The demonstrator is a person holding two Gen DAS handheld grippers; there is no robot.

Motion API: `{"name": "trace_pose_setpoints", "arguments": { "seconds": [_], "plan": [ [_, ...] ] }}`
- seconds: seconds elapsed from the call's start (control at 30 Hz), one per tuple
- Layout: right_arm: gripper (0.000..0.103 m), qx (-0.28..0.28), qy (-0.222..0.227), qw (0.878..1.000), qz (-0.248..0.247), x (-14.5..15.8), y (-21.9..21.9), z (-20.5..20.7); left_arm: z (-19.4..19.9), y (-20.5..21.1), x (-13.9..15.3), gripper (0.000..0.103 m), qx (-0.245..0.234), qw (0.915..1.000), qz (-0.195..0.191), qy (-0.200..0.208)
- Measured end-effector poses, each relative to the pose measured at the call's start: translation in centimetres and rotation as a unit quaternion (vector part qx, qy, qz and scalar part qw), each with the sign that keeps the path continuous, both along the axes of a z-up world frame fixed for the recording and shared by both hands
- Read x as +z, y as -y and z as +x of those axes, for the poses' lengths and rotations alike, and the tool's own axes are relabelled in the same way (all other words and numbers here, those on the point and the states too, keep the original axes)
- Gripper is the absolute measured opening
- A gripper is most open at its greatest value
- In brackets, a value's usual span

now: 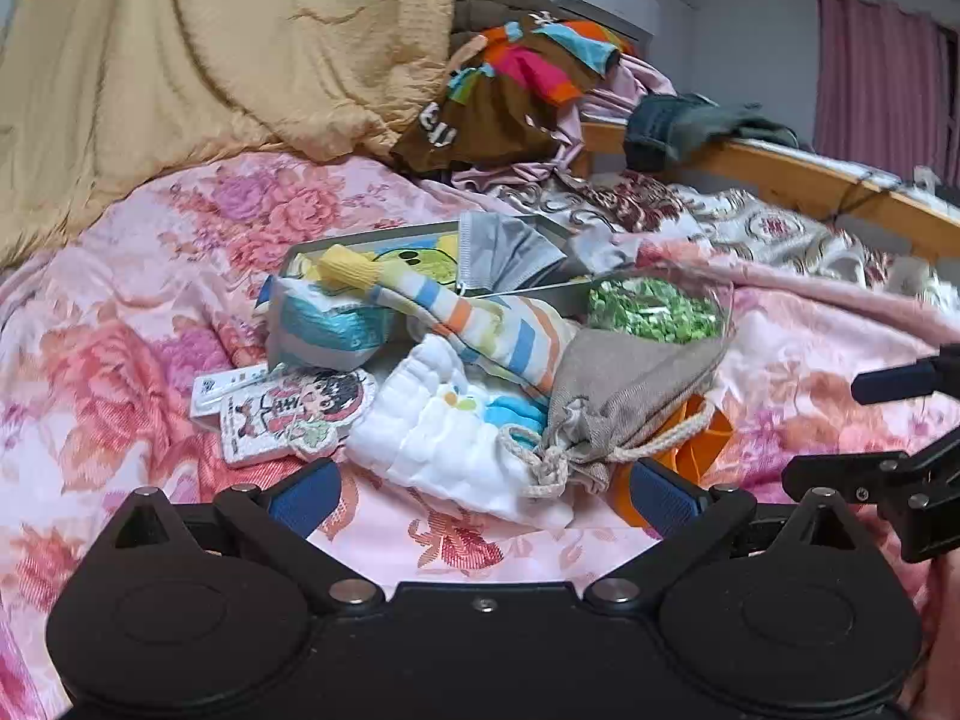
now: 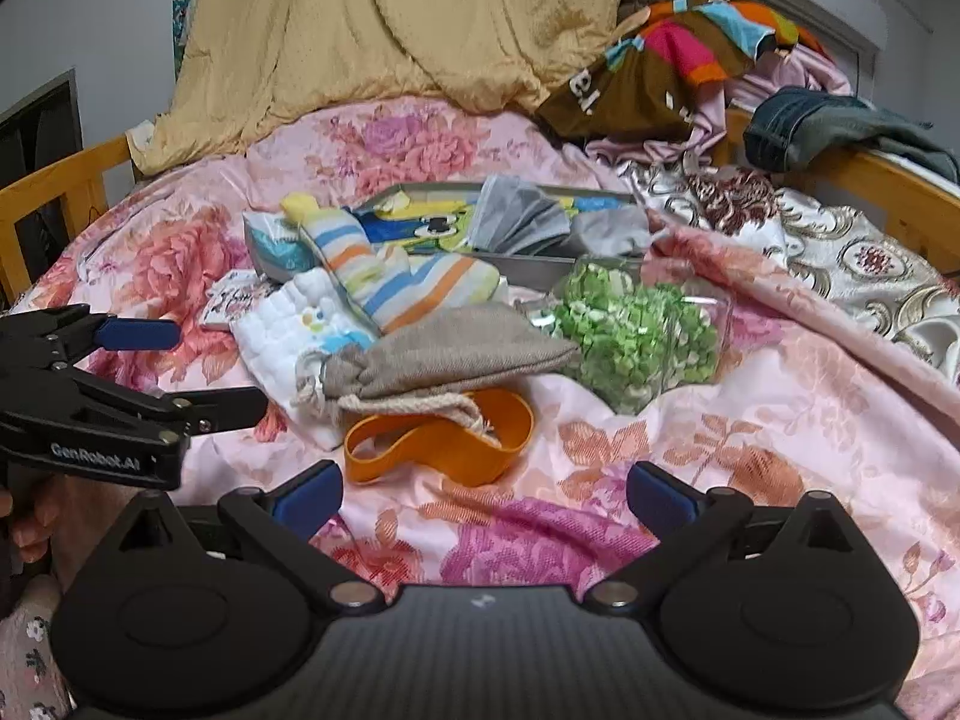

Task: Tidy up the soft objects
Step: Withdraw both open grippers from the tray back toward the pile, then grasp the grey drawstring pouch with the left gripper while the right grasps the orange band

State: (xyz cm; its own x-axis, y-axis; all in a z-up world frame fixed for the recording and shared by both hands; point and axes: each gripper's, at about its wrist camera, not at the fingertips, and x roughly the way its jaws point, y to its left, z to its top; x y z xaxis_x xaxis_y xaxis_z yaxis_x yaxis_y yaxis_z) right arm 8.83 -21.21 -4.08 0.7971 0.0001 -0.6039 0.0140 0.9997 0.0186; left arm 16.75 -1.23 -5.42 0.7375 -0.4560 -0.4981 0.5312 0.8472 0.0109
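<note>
Here, mid-bed on the pink floral bedspread (image 2: 690,450), a heap of soft things: striped sock (image 2: 384,276), white cloth (image 2: 282,330) and grey drawstring pouch (image 2: 444,354), the pouch lying across an orange band (image 2: 438,450). Just behind, a shallow tray (image 2: 540,267) holding a grey face mask (image 2: 519,219); beside the pouch, a clear bag of green bits (image 2: 630,336). Left tool (image 1: 485,489) wide apart, empty, close before the cloth. Right tool (image 2: 485,492) likewise wide, empty, near the band.

Drawstring pouch (image 2: 444,360) hides part of orange band (image 2: 438,450)
</note>
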Motion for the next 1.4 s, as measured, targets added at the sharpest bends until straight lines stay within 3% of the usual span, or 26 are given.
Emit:
{"name": "trace_pose_setpoints", "arguments": {
  "seconds": [0.13, 0.3, 0.53, 0.63, 0.87, 0.97, 1.07, 1.13, 1.4],
  "plan": [
    [0.103, -0.002, -0.014, 1.000, 0.019, -0.3, 0.5, 0.7, 0.4, 0.7, -0.7, 0.102, -0.013, 0.9997, 0.018, 0.003],
    [0.103, 0.007, -0.056, 0.995, 0.088, -0.5, 3.1, 2.7, 1.2, 0.9, -0.8, 0.102, -0.026, 0.9995, 0.018, 0.009],
    [0.103, 0.094, -0.116, 0.988, 0.027, -0.6, 3.2, 6.5, 1.9, 1.5, -0.4, 0.102, -0.049, 0.9974, 0.035, 0.040],
    [0.103, 0.100, -0.135, 0.986, -0.003, -1.3, 2.7, 7.3, 2.1, 1.9, -0.6, 0.102, -0.061, 0.9963, 0.042, 0.044],
    [0.103, 0.062, -0.136, 0.989, 0.002, -2.2, 3.8, 8.5, 3.0, 3.1, -1.6, 0.102, -0.087, 0.9956, 0.018, 0.030],
    [0.101, 0.059, -0.129, 0.990, 0.001, -2.5, 4.0, 9.1, 3.6, 3.8, -2.1, 0.096, -0.109, 0.9937, 0.014, 0.024],
    [0.096, 0.074, -0.123, 0.990, -0.006, -2.8, 3.5, 9.4, 4.0, 4.2, -2.2, 0.087, -0.136, 0.9904, 0.007, 0.026],
    [0.084, 0.085, -0.124, 0.989, -0.006, -3.0, 3.2, 9.7, 4.3, 4.4, -2.3, 0.082, -0.146, 0.9890, 0.002, 0.023],
    [0.077, 0.098, -0.112, 0.989, -0.021, -3.6, 2.4, 9.8, 4.8, 5.1, -3.3, 0.076, -0.170, 0.9855, -0.010, -0.004]
  ]
}}
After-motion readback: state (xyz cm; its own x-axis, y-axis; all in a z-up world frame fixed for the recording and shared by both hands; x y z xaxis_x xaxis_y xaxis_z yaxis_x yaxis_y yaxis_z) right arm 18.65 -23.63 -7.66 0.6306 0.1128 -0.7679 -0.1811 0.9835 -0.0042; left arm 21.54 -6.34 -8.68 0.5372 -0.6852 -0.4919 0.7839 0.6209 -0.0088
